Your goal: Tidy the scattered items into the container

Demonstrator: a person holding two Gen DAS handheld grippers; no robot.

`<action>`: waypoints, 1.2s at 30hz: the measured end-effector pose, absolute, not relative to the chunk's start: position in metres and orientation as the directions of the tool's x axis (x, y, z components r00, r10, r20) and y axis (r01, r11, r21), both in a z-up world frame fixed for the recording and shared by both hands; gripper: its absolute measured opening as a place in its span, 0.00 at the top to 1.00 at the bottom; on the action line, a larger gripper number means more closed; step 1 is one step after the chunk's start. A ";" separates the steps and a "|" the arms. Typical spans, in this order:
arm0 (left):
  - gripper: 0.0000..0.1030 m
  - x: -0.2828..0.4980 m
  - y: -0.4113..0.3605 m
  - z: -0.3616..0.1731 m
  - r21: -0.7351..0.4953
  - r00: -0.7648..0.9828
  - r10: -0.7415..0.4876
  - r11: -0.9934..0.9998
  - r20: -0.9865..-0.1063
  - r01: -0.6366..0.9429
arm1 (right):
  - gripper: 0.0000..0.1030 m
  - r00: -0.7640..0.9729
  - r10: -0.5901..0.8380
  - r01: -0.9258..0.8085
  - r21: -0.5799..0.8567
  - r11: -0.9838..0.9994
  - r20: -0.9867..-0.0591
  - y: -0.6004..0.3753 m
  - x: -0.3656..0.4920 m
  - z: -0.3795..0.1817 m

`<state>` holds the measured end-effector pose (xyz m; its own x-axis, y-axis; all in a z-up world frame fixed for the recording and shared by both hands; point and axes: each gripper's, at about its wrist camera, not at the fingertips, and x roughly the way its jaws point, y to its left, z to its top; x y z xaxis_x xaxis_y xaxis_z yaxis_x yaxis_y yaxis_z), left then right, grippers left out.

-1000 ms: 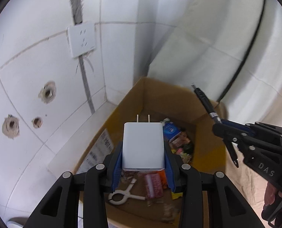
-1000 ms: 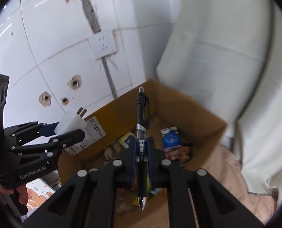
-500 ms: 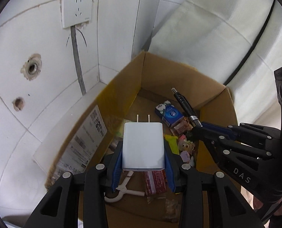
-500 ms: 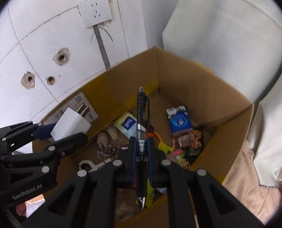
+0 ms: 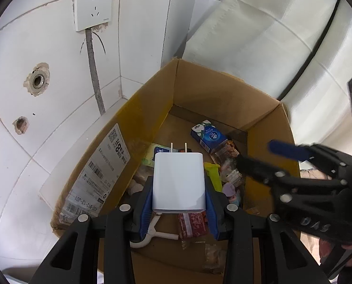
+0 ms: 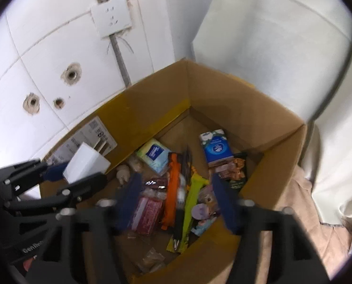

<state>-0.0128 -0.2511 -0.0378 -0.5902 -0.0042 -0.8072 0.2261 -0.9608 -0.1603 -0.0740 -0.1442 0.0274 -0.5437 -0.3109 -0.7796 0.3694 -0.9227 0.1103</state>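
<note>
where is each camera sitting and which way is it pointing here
Left wrist: rides on the left gripper, looking forward and down into the cardboard box in a tiled corner; its own fingers clamp a white charger, and the right gripper enters from the right.
Right wrist: rides on the right gripper, tipped down over the box; its own blurred fingers stand open and empty, and the left gripper with the charger shows at left.
Shared: the box, the wall socket, a blue tissue pack.
</note>
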 end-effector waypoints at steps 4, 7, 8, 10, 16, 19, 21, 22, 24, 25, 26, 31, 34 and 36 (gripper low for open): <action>0.62 -0.014 -0.251 -0.037 -0.156 -0.591 -0.008 -0.962 -0.807 0.225 | 0.22 -0.556 -0.292 0.342 0.107 -0.934 -0.778 -0.136 -0.076 0.031; 0.62 -0.017 -0.250 -0.039 -0.145 -0.583 -0.013 -0.964 -0.812 0.224 | 0.19 -0.572 -0.273 0.316 0.100 -0.943 -0.773 -0.129 -0.074 0.035; 0.62 -0.018 -0.250 -0.040 -0.142 -0.579 -0.015 -0.964 -0.815 0.225 | 0.15 -0.579 -0.270 0.312 0.097 -0.945 -0.769 -0.127 -0.073 0.036; 0.61 -0.022 -0.249 -0.040 -0.125 -0.577 -0.032 -0.965 -0.816 0.230 | 0.07 -0.598 -0.249 0.299 0.077 -0.951 -0.762 -0.122 -0.070 0.039; 0.33 -0.023 -0.244 -0.035 -0.068 -0.560 -0.095 -0.962 -0.823 0.263 | 0.00 -0.650 -0.189 0.256 0.022 -0.966 -0.736 -0.108 -0.065 0.046; 0.00 -0.022 -0.244 -0.030 -0.132 -0.589 -0.042 -0.959 -0.807 0.250 | 0.00 -0.663 -0.167 0.239 0.005 -0.971 -0.730 -0.102 -0.063 0.048; 0.00 -0.025 -0.241 -0.027 -0.114 -0.587 -0.055 -0.962 -0.808 0.247 | 0.00 -0.665 -0.159 0.230 0.002 -0.973 -0.730 -0.099 -0.063 0.048; 0.00 -0.027 -0.239 -0.027 -0.113 -0.582 -0.050 -0.964 -0.811 0.240 | 0.00 -0.666 -0.157 0.225 0.003 -0.974 -0.729 -0.097 -0.063 0.048; 0.00 -0.032 -0.236 -0.029 -0.117 -0.570 -0.035 -0.967 -0.821 0.228 | 0.00 -0.667 -0.157 0.221 0.007 -0.975 -0.728 -0.094 -0.062 0.049; 0.00 -0.032 -0.235 -0.029 -0.115 -0.571 -0.037 -0.967 -0.820 0.228 | 0.00 -0.665 -0.157 0.221 0.008 -0.975 -0.730 -0.093 -0.062 0.049; 0.00 -0.032 -0.234 -0.029 -0.113 -0.574 -0.041 -0.966 -0.818 0.231 | 0.00 -0.665 -0.153 0.219 0.005 -0.976 -0.731 -0.093 -0.062 0.049; 0.00 -0.025 -0.237 -0.022 -0.175 -0.588 -0.018 -0.947 -0.808 0.268 | 0.00 -0.669 -0.148 0.205 0.011 -0.979 -0.729 -0.086 -0.056 0.053; 0.00 -0.026 -0.229 -0.007 -0.174 -0.600 -0.021 -0.948 -0.800 0.266 | 0.00 -0.685 -0.151 0.178 0.037 -0.983 -0.713 -0.071 -0.049 0.064; 0.00 -0.028 -0.219 0.006 -0.141 -0.607 -0.047 -0.956 -0.793 0.259 | 0.00 -0.702 -0.137 0.152 0.041 -0.988 -0.699 -0.056 -0.041 0.076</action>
